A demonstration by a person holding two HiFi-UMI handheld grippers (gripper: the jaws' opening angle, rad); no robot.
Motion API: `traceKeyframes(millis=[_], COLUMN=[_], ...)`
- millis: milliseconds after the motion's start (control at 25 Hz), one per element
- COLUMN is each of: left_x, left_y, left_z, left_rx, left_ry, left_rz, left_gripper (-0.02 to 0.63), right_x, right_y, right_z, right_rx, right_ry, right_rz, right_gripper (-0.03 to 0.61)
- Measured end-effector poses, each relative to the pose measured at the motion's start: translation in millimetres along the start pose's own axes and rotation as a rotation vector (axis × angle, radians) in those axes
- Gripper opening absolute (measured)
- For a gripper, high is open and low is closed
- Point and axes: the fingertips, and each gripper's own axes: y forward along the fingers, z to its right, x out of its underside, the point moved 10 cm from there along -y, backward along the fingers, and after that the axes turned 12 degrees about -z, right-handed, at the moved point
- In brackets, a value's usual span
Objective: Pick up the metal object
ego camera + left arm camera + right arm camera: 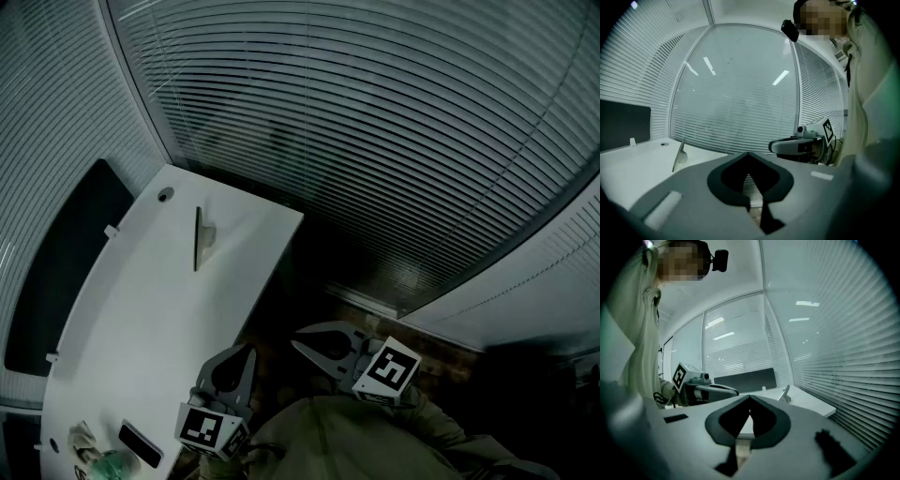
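The metal object [200, 236] is a thin grey wedge-shaped piece that lies alone on the white table [141, 328], toward its far end. It also shows in the left gripper view as the metal object [679, 157], and in the right gripper view as the metal object [785, 393]. My left gripper [249, 349] hovers off the table's right edge, well short of the piece, jaws shut and empty. My right gripper [296, 344] is beside it over the dark floor, jaws together with nothing in them. Each gripper sees the other: the right gripper [797, 145] and the left gripper [710, 391].
A round hole [165, 195] marks the table's far corner. A dark panel [56, 262] runs along the table's left side. A black flat item [141, 443] and a greenish bundle [101, 461] sit at the near end. Window blinds [375, 141] fill the far side.
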Motion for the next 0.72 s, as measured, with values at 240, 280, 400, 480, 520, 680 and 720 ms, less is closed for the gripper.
traceKeyframes(millis=[240,280,400,480,520,680,720], left_x=[-2.2,-3.5,-8.2,-11.7,-14.3,-28.5,-31.3], left_y=[16.4,19.8,29.9,37.5,41.4,53.7,55.7], left_z=[0.9,-1.4,-14.3,-27.4,-35.3,-68.6,-77.2], left_rx=[-0.011,-0.006,-0.006,0.002,0.007,0.02,0.015], left_ry=[-0.024,-0.027,-0.022,-0.011,-0.005,-0.011,-0.016], left_rz=[-0.003,0.0,-0.015,-0.009,-0.005,-0.001,-0.004], left_gripper=[0.006,0.006,0.006,0.006,0.006,0.006,0.006], right_x=[6.1,5.6,5.3,-1.0,-5.7,-22.1,-25.6], right_y=[-1.0,0.6,9.4,20.2,26.7,53.5,61.3], right_z=[18.1,21.8,33.4,42.1,46.8,63.8,68.6], right_rx=[-0.01,-0.012,-0.009,-0.014,-0.015,-0.006,-0.01], right_ry=[0.006,0.008,0.018,0.016,0.011,-0.009,-0.007], right_rz=[-0.008,-0.01,-0.016,-0.014,-0.015,-0.032,-0.032], right_gripper=[0.0,0.0,0.0,0.0,0.0,0.0,0.0])
